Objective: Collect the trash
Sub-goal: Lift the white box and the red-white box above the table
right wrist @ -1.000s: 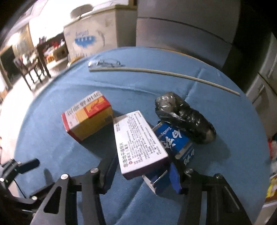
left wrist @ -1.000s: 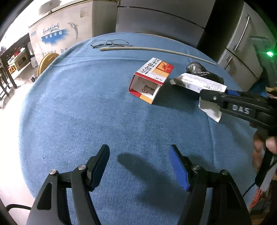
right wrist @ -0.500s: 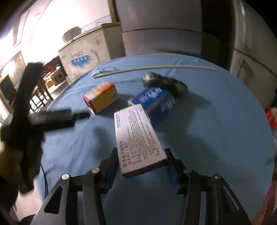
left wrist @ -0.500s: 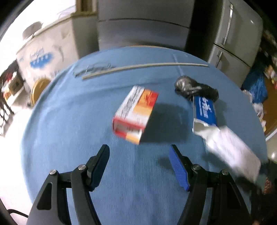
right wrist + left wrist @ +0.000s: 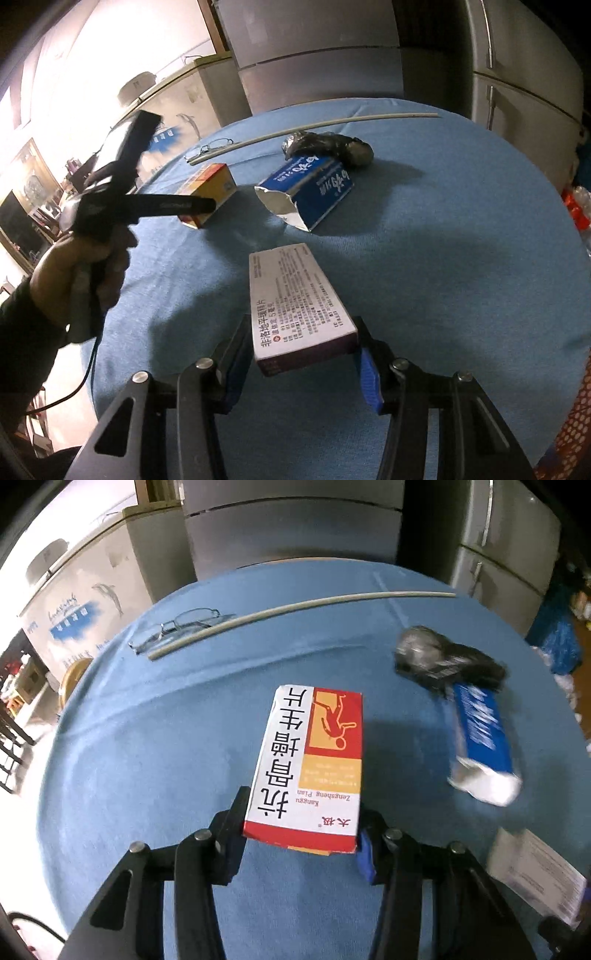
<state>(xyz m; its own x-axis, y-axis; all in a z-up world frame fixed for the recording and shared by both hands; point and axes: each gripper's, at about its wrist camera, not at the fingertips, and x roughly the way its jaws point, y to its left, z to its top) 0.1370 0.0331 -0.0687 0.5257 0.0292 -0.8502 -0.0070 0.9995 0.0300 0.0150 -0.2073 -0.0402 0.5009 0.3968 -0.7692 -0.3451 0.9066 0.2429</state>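
My left gripper [image 5: 301, 843] is shut on a red, white and orange medicine box [image 5: 310, 764], which sticks forward between the fingers over the blue table [image 5: 147, 757]. My right gripper [image 5: 301, 363] is shut on a white and purple medicine box [image 5: 295, 306] and holds it above the table [image 5: 443, 240]. A torn blue toothpaste box [image 5: 314, 188] [image 5: 480, 731] and a crumpled black bag [image 5: 328, 146] [image 5: 443, 661] lie further back. The left gripper with its box [image 5: 207, 192] also shows in the right wrist view, and the white box [image 5: 535, 867] in the left.
A pair of glasses [image 5: 181, 626] and a long thin pale rod [image 5: 295, 614] lie at the table's far side. Grey cabinets [image 5: 295, 524] and a white freezer [image 5: 74, 590] stand behind. A red mesh item [image 5: 569, 432] shows at the right edge.
My left gripper moved forward and shut on the red and white box. My right gripper lifted the white box and drew it back from the blue box.
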